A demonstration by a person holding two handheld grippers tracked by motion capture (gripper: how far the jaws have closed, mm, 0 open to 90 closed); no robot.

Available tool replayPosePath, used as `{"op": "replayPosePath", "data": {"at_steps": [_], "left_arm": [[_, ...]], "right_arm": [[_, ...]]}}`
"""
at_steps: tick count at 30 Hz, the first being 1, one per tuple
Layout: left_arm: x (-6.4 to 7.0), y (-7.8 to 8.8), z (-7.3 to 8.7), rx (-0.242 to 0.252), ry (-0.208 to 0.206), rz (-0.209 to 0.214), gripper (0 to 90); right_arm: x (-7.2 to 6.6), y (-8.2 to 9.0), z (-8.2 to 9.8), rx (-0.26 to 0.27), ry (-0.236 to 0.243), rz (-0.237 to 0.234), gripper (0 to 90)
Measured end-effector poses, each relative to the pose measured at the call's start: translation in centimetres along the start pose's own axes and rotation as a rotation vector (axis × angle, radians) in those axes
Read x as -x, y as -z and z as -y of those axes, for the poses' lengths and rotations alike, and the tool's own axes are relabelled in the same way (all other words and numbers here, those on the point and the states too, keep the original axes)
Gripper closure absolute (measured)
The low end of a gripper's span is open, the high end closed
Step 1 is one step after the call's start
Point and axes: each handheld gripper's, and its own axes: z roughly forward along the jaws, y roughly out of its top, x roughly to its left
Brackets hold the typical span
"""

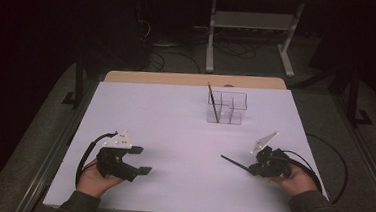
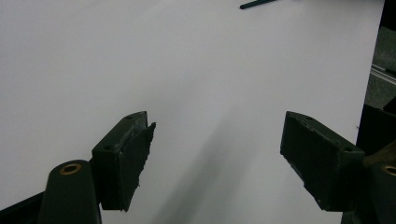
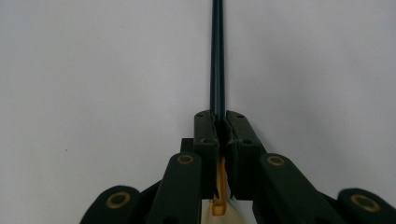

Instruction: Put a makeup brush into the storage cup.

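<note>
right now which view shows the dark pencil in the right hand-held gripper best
The right gripper view: the dark pencil runs straight out from the shut jaws. In the high view it is a thin sliver; the left gripper view catches just its tip.

white table (image 1: 174,135), clear organizer (image 1: 227,108) on it

Left gripper (image 1: 144,164): lower left, jaws apart, nothing between them.
Right gripper (image 1: 252,168): lower right, clamped on a dark pencil (image 1: 234,164) pointing left.
Clear organizer (image 1: 226,107): upper centre on the white table (image 1: 174,125), one pencil (image 1: 213,102) leaning inside.
</note>
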Motion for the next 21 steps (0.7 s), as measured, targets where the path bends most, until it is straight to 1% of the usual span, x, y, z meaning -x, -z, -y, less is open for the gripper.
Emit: {"op": "replayPosePath", "data": {"at_steps": [4,5,6,11,18,20,21], "left_arm": [[0.0,0.0,0.0,0.0,-0.005,0.001,23.4],[0.0,0.0,0.0,0.0,0.002,0.002,23.5],[0.0,-0.1,0.0,0.003,0.004,0.003,23.5],[-0.1,-0.1,0.0,0.001,0.004,0.004,23.6],[0.1,-0.3,-0.2,0.004,-0.004,0.012,23.9],[0.2,-0.2,-0.3,-0.001,-0.015,0.014,24.1],[0.2,-0.2,-0.4,0.0,-0.013,0.016,24.3]], "right_arm": [[0.3,0.0,0.0,0.003,-0.012,-0.017,83.0],[0.4,0.0,0.0,0.004,-0.017,-0.025,83.1],[0.6,0.0,0.1,0.007,-0.028,-0.036,83.1],[1.1,0.3,0.1,0.032,-0.062,-0.062,83.1],[0.9,1.4,-0.6,0.068,-0.045,-0.083,83.0],[0.9,1.5,-0.8,0.083,-0.03,-0.084,83.0],[0.9,1.6,-0.9,0.084,-0.02,-0.088,83.0]]}}
